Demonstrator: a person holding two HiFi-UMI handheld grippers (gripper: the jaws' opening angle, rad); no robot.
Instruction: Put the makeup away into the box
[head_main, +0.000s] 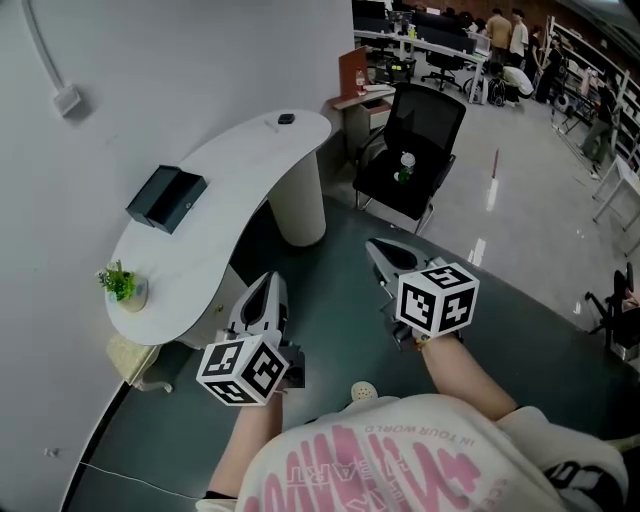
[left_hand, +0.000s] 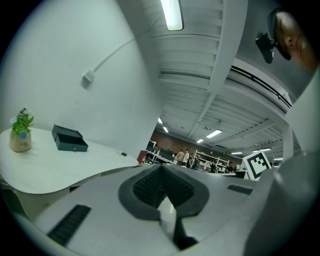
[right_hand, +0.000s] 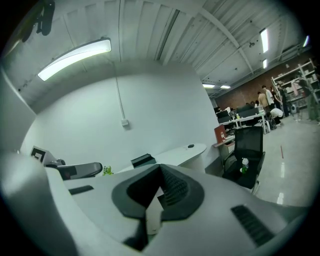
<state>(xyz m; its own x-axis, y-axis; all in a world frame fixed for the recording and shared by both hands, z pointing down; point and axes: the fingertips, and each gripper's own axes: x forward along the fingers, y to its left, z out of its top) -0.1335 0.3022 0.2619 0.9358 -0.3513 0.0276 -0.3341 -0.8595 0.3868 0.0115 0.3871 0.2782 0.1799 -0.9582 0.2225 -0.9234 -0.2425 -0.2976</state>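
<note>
Head view: one curved white table (head_main: 255, 165) carries one dark rectangular box (head_main: 165, 198), contents not visible, one small green potted plant (head_main: 121, 286) and one small black item (head_main: 286, 119). One black office chair (head_main: 420, 120) holds one small bottle (head_main: 406, 166).
Left gripper view: left gripper (left_hand: 161, 167) jaws together, nothing between.
Right gripper view: right gripper (right_hand: 160, 168) jaws together, nothing between, well apart from the box.

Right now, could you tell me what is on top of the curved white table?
A dark box, a small potted plant and a small black object at the far end. The box's inside is hidden.
</note>
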